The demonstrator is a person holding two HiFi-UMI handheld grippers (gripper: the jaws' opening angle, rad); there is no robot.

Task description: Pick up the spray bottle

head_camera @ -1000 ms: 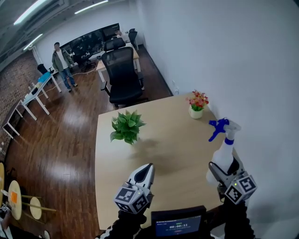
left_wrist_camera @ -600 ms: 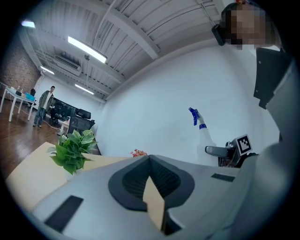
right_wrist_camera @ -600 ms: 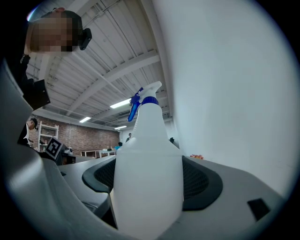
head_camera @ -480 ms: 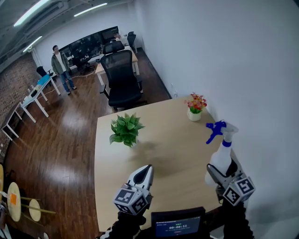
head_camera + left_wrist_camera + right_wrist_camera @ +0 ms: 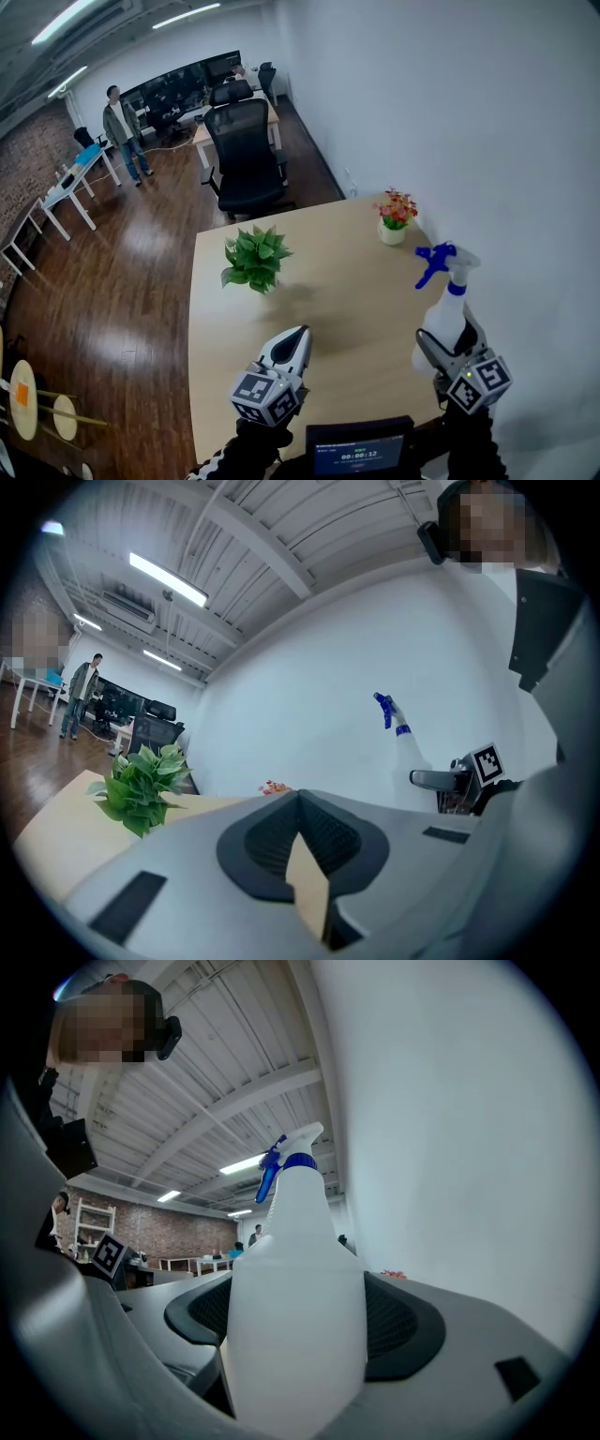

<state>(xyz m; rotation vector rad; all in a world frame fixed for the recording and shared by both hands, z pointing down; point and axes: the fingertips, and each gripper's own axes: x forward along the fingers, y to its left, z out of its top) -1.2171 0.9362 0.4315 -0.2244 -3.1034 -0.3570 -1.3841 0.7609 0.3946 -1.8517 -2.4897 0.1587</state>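
A white spray bottle with a blue trigger head stands upright at the right edge of the wooden table. My right gripper is shut on its lower body; in the right gripper view the bottle fills the gap between both dark pads. I cannot tell whether its base touches the table. My left gripper hovers over the table's front middle, shut with nothing in it. In the left gripper view its jaws meet, and the bottle shows off to the right.
A leafy green plant sits at the table's left middle, a small pot of flowers at the far right by the white wall. A black office chair stands behind the table. A person stands far off.
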